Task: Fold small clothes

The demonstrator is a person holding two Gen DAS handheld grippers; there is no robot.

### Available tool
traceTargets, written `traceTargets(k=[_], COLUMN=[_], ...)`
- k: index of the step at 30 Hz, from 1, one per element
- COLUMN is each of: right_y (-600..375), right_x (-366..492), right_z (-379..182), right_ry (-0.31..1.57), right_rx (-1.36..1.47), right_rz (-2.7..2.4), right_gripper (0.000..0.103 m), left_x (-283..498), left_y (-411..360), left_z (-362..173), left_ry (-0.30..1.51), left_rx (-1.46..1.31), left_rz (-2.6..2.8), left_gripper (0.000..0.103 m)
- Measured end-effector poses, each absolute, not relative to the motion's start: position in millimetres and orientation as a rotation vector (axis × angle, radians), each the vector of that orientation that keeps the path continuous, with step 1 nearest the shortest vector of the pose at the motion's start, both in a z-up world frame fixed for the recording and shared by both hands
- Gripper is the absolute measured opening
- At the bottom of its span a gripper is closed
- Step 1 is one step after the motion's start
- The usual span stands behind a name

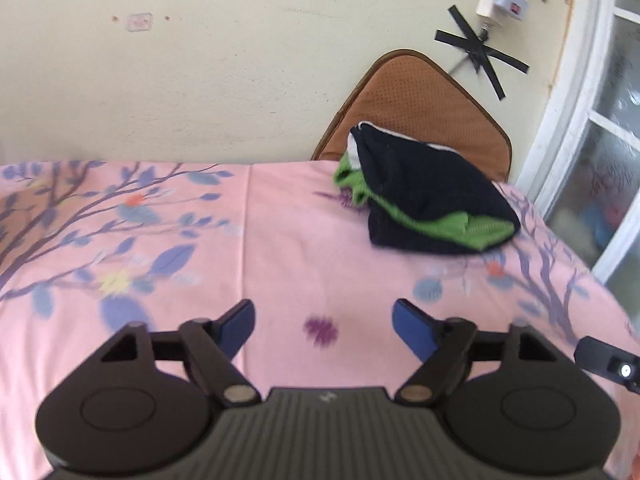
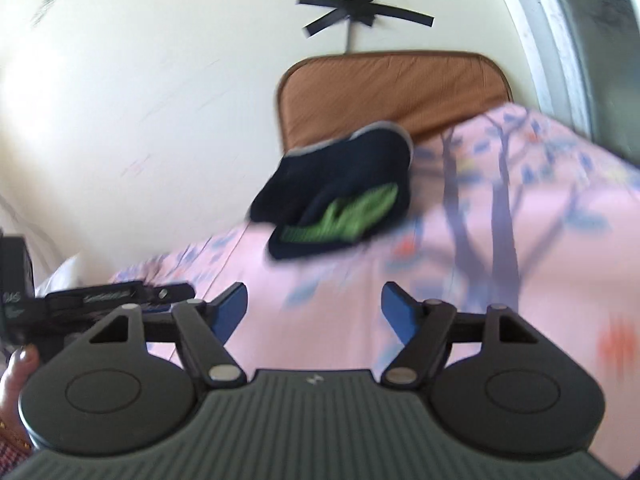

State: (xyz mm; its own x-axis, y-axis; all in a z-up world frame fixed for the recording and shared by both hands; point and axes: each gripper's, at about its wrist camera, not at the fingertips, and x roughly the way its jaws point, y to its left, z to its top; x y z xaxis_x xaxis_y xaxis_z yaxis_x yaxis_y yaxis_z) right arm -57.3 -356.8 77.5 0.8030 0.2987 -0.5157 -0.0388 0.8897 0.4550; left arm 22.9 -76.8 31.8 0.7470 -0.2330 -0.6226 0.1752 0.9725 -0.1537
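Left tool up over the pink flowered cloth on the bench, blue pads spread wide apart, nothing between them. Same story on the right tool: pads parted, gripping nothing, poised above the cloth's near part.

Small dark navy garment with bright green trim sitting in a folded bundle toward the far edge of the bench, white lining peeking out along its top. Well ahead of both tools, touched by neither. Seen from the left wrist, off to the right of centre; from the right wrist, slightly left of centre and smeared by blur.

Just behind the bundle, a brown padded chair back rising above the bench edge, pale wall beyond it. Black tape strips crossed on that wall, a white plug fitting above them. White-framed window along the right side.

In the right wrist view, low at the left, part of the other tool's black body, and a fingertip at the very edge.
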Motion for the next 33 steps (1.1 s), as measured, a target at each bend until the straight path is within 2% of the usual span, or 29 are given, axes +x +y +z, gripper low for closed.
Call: traceTargets(k=[3,6,13,19,33], right_y=[-334,-316,-305,-296,-299], right_x=[-102,-131,-159,-173,-150], right_z=[77,83,88,95,83], right_ry=[0.589,0.569,0.573,0.559,0.580], right_rx=[0.452,0.453,0.430,0.407,0.413], right_rz=[0.136,0.073,0.005,0.032,-0.030], right_gripper=[0.079,0.079,0.080,0.085,0.086], left_x=[-13,-46,-87,-104,-75], left_y=[-71,-65,-59,-53,-57], left_z=[32,33,39,42,11], left_ry=[0.675,0.630,0.580,0.558,0.630], left_rx=[-0.076,-0.041,-0.021,-0.047,0.092], left_rz=[-0.228,-0.208,-0.185,-0.200,-0.095], left_gripper=[0.090,0.103,0.103,0.103,0.103])
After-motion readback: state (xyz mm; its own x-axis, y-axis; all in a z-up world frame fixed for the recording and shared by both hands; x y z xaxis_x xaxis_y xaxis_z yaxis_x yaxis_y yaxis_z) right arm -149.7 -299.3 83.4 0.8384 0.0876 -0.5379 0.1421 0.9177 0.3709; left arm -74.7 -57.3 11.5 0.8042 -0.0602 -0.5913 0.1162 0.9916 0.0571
